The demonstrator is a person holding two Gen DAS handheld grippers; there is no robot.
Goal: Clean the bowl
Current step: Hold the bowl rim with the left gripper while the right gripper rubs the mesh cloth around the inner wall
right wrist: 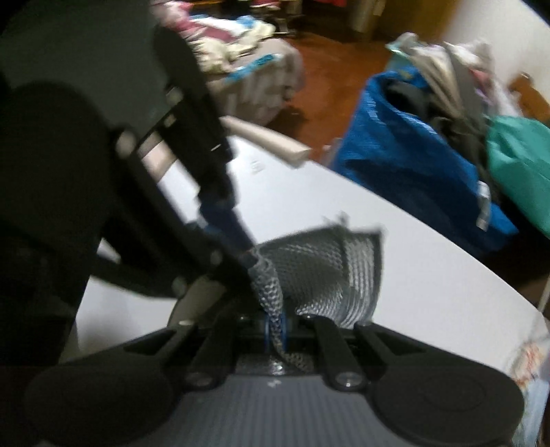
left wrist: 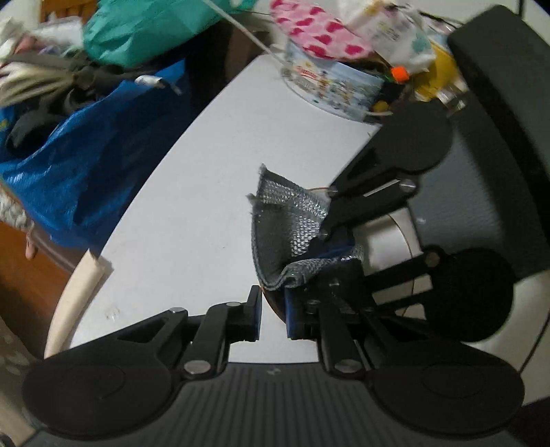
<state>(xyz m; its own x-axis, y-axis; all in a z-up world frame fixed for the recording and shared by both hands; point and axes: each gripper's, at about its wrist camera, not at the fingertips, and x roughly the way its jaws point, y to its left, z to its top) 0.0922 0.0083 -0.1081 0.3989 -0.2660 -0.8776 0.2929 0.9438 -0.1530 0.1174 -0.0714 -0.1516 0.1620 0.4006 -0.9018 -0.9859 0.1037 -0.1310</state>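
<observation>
A pale bowl (left wrist: 388,240) with a dark rim stands on the white table (left wrist: 206,172). Its rim runs between the blue pads of my left gripper (left wrist: 274,316), which is shut on it. My right gripper (left wrist: 326,213) reaches in from the right, shut on a silver mesh scouring cloth (left wrist: 292,213) that drapes over the bowl's near edge. In the right wrist view the cloth (right wrist: 337,264) is pinched in my right gripper (right wrist: 275,330) and fans out ahead. My left gripper (right wrist: 247,251) comes down from the upper left, and a little of the bowl (right wrist: 192,302) shows beneath it.
A blue bag (left wrist: 68,165) full of clothes and a teal bag (left wrist: 147,31) stand past the table's left edge. A printed round tin (left wrist: 330,86) with a pink heart cloth (left wrist: 319,31) sits at the far end. A cream foam strip (left wrist: 82,285) lines the table's corner.
</observation>
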